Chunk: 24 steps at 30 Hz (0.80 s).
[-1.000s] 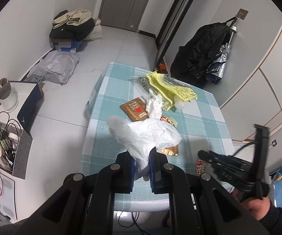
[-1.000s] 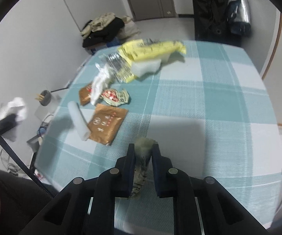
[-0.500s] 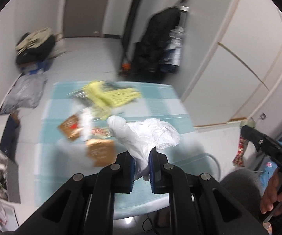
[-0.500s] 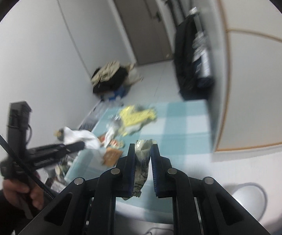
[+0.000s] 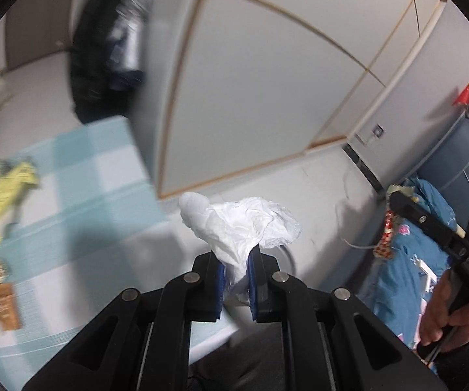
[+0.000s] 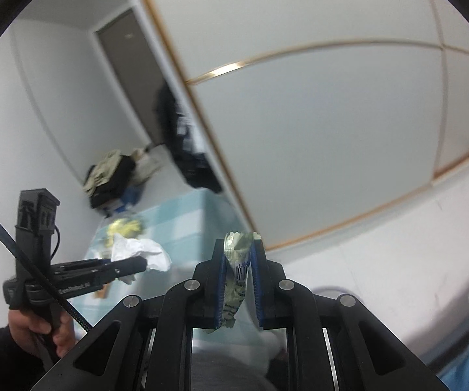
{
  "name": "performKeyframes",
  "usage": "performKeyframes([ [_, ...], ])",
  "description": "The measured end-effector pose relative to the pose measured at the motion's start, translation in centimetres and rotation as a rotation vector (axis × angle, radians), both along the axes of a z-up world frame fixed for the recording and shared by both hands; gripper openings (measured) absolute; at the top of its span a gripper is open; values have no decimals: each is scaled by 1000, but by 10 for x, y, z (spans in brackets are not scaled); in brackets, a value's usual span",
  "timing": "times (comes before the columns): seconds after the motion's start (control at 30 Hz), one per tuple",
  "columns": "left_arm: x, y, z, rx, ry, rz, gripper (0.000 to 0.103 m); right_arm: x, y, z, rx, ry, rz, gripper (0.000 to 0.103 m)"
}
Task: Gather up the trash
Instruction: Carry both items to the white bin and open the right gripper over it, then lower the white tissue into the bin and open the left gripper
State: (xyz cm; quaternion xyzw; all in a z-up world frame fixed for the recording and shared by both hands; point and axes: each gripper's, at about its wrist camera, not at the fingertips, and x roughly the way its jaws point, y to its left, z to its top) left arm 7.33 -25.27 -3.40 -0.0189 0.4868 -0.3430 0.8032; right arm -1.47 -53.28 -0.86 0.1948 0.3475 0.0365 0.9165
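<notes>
A crumpled white tissue sits at the centre of the left wrist view, pinched between the blue pads of the left gripper, which is clenched on its lower part. In the right wrist view a pale green snack wrapper stands upright low in the middle of the frame, squeezed the same way by the right gripper. Both pieces hang clear of the table with the teal checked cloth, at the left of the frame, where a yellow wrapper and a brown packet lie uncollected. I'd say the step in hand is carrying two picked pieces off to be dumped. A pale round rim shows low behind the right gripper; possibly a bin, too blurred to tell. The next move calls for bringing both loads over a container, then letting go.
</notes>
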Motion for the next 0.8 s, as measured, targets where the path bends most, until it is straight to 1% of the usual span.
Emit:
performKeyframes([
  [0.1,9,-27,-18,16,65,-44,8,5,-20,-26,15,50,-42,14],
  [0.13,13,-38,-27,32,85,-59,8,8,-28,-40,27,77,-60,14],
  [0.23,23,-59,-47,62,136,-97,8,16,-45,-74,73,147,-82,14],
  [0.3,25,-68,-57,76,173,-117,8,20,-51,-95,71,177,-83,14],
  [0.43,30,-87,-80,105,244,-172,8,24,-53,-134,63,207,-52,14],
  [0.53,30,-99,-91,130,277,-196,8,31,-53,-171,104,281,-57,14],
  [0.6,32,-105,-100,139,314,-203,8,33,-54,-188,115,312,-64,14],
  [0.63,34,-110,-100,144,327,-206,8,35,-54,-196,118,328,-66,15],
  [0.67,35,-112,-104,152,343,-209,8,34,-55,-200,114,341,-75,17],
  [0.73,37,-116,-110,166,357,-214,8,35,-57,-209,111,359,-90,17],
  [0.77,37,-120,-113,176,365,-217,8,36,-58,-213,120,367,-82,19],
  [0.8,37,-124,-116,187,371,-217,8,37,-57,-218,126,387,-76,27],
])
